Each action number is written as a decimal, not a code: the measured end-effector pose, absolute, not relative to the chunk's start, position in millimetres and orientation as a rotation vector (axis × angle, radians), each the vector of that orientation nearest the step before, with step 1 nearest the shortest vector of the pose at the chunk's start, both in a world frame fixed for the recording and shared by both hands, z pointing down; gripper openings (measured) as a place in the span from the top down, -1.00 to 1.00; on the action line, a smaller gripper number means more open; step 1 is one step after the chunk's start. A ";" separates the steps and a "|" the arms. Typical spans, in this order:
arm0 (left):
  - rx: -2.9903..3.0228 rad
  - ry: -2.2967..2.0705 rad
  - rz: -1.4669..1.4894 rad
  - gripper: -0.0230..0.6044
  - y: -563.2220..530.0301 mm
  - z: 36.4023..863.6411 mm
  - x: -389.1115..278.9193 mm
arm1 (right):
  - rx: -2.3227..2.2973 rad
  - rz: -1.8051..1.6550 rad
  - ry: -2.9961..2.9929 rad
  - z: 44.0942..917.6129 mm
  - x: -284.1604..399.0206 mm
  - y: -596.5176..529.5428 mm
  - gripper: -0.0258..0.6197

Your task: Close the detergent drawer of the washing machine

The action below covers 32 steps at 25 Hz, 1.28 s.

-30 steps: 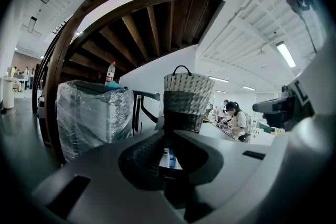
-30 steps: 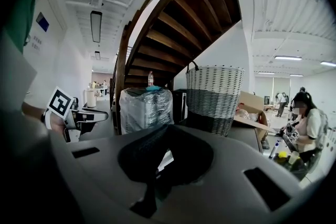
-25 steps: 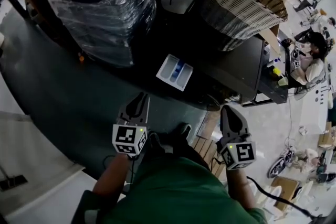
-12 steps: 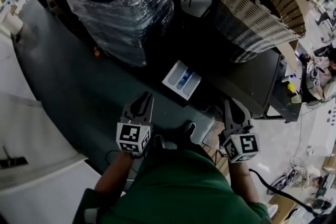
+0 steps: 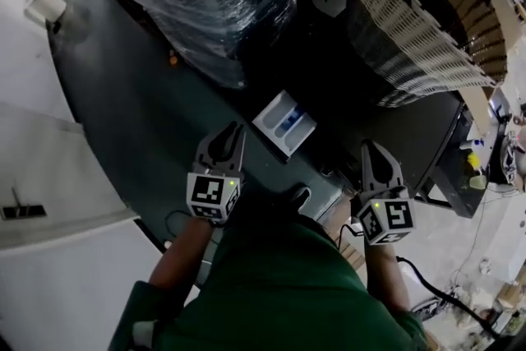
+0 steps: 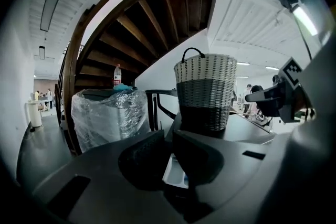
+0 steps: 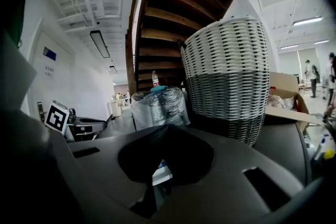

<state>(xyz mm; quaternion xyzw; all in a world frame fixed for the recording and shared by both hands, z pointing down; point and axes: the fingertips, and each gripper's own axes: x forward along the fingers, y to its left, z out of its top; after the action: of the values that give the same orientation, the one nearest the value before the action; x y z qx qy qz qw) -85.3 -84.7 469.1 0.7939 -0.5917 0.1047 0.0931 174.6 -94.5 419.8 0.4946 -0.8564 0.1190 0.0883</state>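
With the white, blue-celled plastic detergent drawer (image 5: 284, 124) standing pulled out at the front edge of the dark washing machine (image 5: 386, 127), the approach seems in hand: the empty left tool (image 5: 233, 136), jaws a slit apart and near the drawer, should next press its front straight inward, while the right tool (image 5: 369, 152) hangs pinched together on nothing.

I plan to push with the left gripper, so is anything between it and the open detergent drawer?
Nothing visible does. The left gripper hangs just short of the pulled-out detergent drawer, and its own view shows the drawer straight ahead through its slightly parted, empty jaws.
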 end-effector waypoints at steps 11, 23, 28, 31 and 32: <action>2.227 -1.502 0.694 0.84 -64.2 604.3 -69.6 | 1.459 0.412 -2.482 437.8 177.9 -121.0 0.85; 2.210 -1.224 0.711 0.84 -61.3 687.6 -45.6 | 1.486 0.409 -2.345 451.6 156.3 -112.4 0.85; 2.253 -1.108 0.767 0.83 -65.5 697.8 -36.0 | 1.543 0.391 -2.304 445.0 166.2 -107.3 0.85; 2.258 -1.088 0.783 0.83 -66.6 696.8 -35.3 | 1.587 0.387 -2.284 440.5 172.3 -106.1 0.85; 2.250 -1.085 0.779 0.83 -66.7 696.9 -35.8 | 1.598 0.385 -2.280 439.4 173.1 -106.3 0.85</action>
<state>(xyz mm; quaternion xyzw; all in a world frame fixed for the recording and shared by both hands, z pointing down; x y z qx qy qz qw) -35.8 -66.7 696.9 0.8304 -0.4005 0.2874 0.2598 173.1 -106.3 439.4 0.5607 -0.8002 0.1350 0.1648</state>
